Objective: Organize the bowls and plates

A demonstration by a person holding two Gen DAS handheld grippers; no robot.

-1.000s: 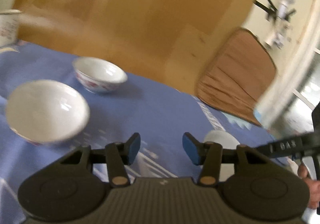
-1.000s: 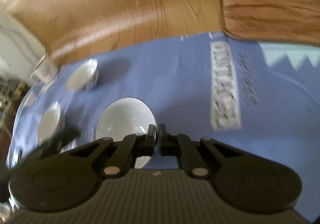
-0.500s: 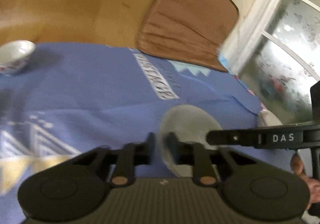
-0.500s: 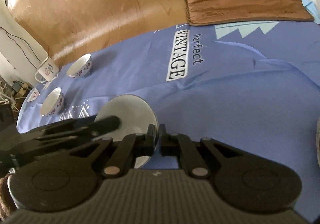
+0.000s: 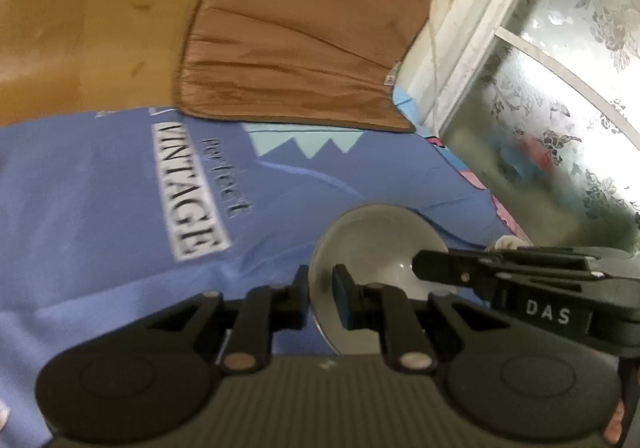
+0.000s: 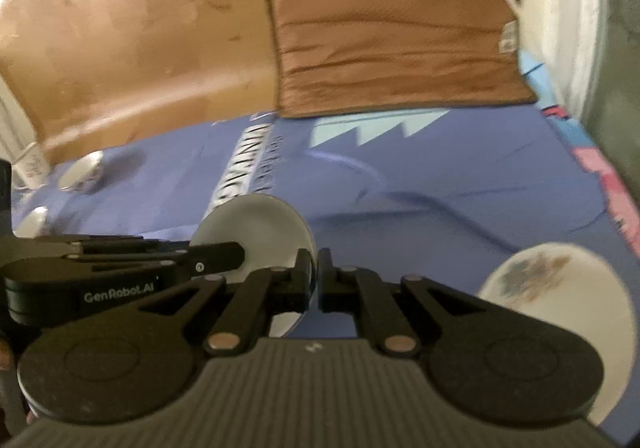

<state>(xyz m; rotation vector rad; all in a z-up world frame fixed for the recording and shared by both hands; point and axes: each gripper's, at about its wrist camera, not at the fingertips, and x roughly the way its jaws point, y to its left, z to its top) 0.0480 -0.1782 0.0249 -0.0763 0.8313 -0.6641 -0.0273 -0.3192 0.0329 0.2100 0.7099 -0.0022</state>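
A plain white bowl (image 5: 372,244) hangs tilted over the blue cloth (image 5: 100,188), held by its rim from two sides. My left gripper (image 5: 320,288) pinches the bowl's left rim; its jaws are easing open a little, but the pads still press on the rim. My right gripper (image 6: 314,276) is shut on the opposite rim of the same bowl (image 6: 256,224). Each gripper shows in the other's view: the right gripper (image 5: 424,268) and the left gripper (image 6: 236,258). A white dish with a brownish pattern (image 6: 560,288) lies at the lower right.
A brown cushion (image 5: 304,48) lies beyond the cloth on the wooden floor (image 6: 120,48). At the far left are a small bowl (image 6: 82,172), a second bowl (image 6: 34,218) and a mug (image 6: 30,164). A frosted window (image 5: 560,108) bounds the right side.
My left gripper swung right, away from two bowls, and shut on the white bowl's rim. Both grippers carried the bowl rightward, and the patterned dish came into the right wrist view.
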